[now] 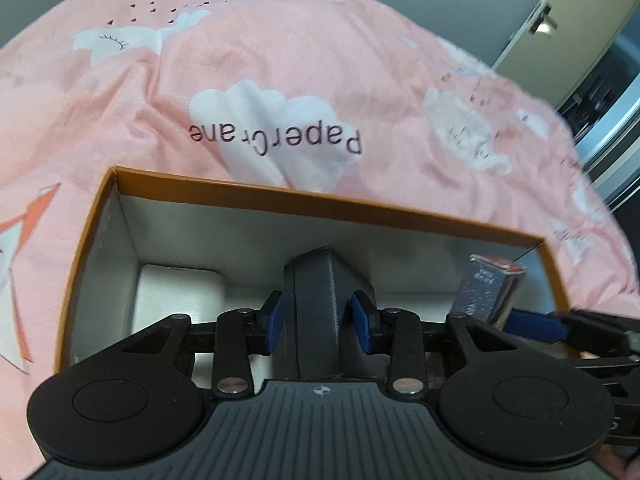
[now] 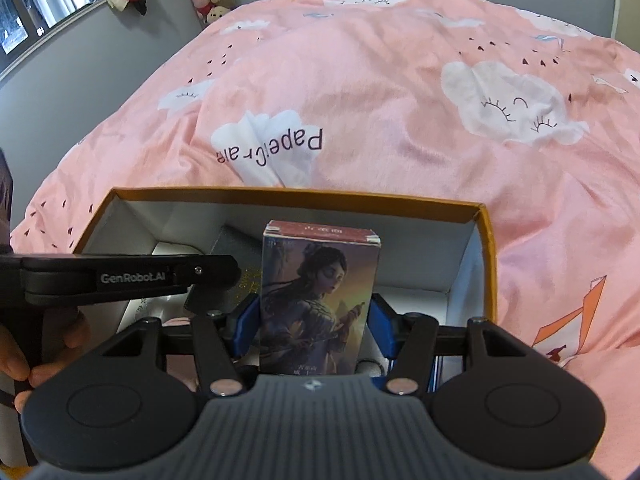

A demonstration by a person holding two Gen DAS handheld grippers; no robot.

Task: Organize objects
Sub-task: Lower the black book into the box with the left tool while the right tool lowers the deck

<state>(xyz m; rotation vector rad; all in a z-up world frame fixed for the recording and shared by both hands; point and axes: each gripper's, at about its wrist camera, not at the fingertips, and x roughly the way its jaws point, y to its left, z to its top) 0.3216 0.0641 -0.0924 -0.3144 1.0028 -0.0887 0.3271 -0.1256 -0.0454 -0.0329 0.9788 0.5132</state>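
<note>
Both grippers, left pinching a dark grey box and right clamping an illustrated card box, share the orange-rimmed box, so they'll probably bump.

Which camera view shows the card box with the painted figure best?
The right wrist view: the card box stands centred between the right gripper fingers, its printed front fully visible. The left wrist view shows only its narrow side and top at the right, partly hidden.
</note>
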